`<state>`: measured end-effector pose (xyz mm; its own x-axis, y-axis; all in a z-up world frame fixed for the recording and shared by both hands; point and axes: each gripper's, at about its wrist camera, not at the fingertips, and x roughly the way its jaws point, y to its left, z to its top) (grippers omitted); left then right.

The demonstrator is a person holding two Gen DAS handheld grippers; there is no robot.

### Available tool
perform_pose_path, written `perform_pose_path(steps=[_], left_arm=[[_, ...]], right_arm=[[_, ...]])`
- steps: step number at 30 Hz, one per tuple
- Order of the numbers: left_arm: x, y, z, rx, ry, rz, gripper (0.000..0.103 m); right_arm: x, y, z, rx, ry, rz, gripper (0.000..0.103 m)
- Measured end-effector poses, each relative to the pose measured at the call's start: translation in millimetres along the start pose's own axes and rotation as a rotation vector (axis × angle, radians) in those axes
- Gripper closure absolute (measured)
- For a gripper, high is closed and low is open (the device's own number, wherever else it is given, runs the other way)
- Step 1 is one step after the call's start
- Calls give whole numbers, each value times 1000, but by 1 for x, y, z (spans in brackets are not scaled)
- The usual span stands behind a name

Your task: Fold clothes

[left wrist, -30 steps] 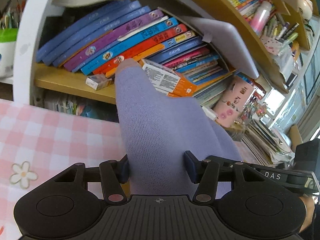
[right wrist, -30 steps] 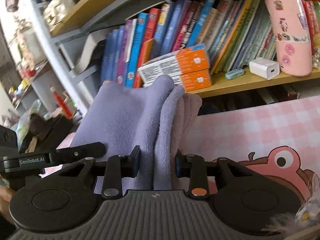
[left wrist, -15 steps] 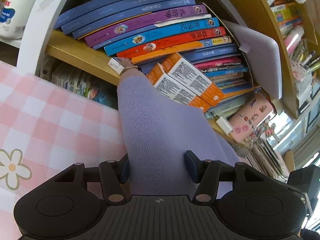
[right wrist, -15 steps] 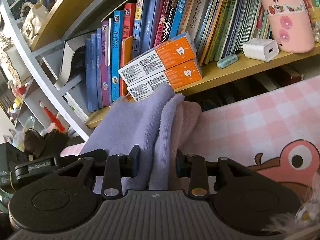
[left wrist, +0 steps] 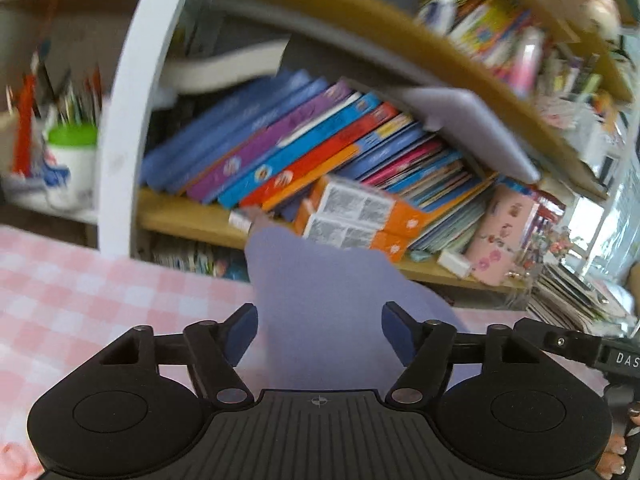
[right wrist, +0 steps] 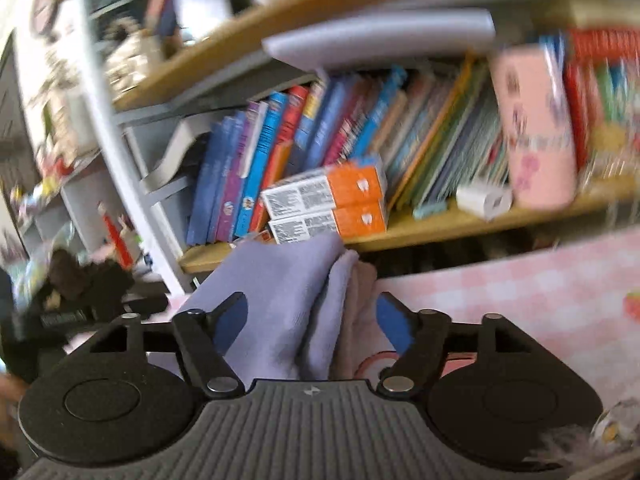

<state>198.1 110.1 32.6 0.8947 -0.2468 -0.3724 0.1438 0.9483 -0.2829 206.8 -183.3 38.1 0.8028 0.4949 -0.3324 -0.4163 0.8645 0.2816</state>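
Observation:
A folded lilac knit garment [left wrist: 320, 304] lies on the pink checked tablecloth [left wrist: 80, 304] in front of the bookshelf. In the left wrist view it fills the space between the blue pads of my left gripper [left wrist: 319, 322], whose jaws stand apart and open. The right wrist view shows the garment's [right wrist: 288, 300] stacked folds, with a pinkish layer on their right side. My right gripper [right wrist: 310, 312] is open around these folds, and each pad stands a little clear of the cloth. Both views are blurred by motion.
A wooden bookshelf [left wrist: 192, 216] full of leaning books stands close behind the garment, with two orange boxes [right wrist: 332, 204] at its edge. A pink case [right wrist: 536, 128] and a white charger [right wrist: 484, 200] sit further right. The other gripper [left wrist: 600, 354] shows at the right edge.
Both grippers have gone from shut on the lilac garment to open, the right one by more. The garment now rests lower on the cloth. Both cameras have shifted and the views have blurred.

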Motion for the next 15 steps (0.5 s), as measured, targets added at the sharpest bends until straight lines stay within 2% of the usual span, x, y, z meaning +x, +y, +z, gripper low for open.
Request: perform_pose_path(steps=[1, 3, 5, 7, 12, 15], left_arm=[[-10, -7, -4, 18, -12, 15, 21], [-30, -22, -15, 58, -16, 77, 12], [-43, -33, -26, 88, -14, 153, 11], [-58, -39, -39, 96, -31, 187, 9], [-85, -47, -60, 63, -87, 223, 5], [-93, -55, -66, 88, -92, 225, 3]], right_arm=[[-10, 4, 0, -27, -16, -8, 25], [-28, 12, -6, -65, -41, -20, 17], [-43, 19, -19, -81, -51, -28, 6], [-58, 26, -32, -96, -61, -37, 0], [-71, 36, -53, -140, -56, -145, 0], [-71, 41, -61, -180, -49, -226, 0]])
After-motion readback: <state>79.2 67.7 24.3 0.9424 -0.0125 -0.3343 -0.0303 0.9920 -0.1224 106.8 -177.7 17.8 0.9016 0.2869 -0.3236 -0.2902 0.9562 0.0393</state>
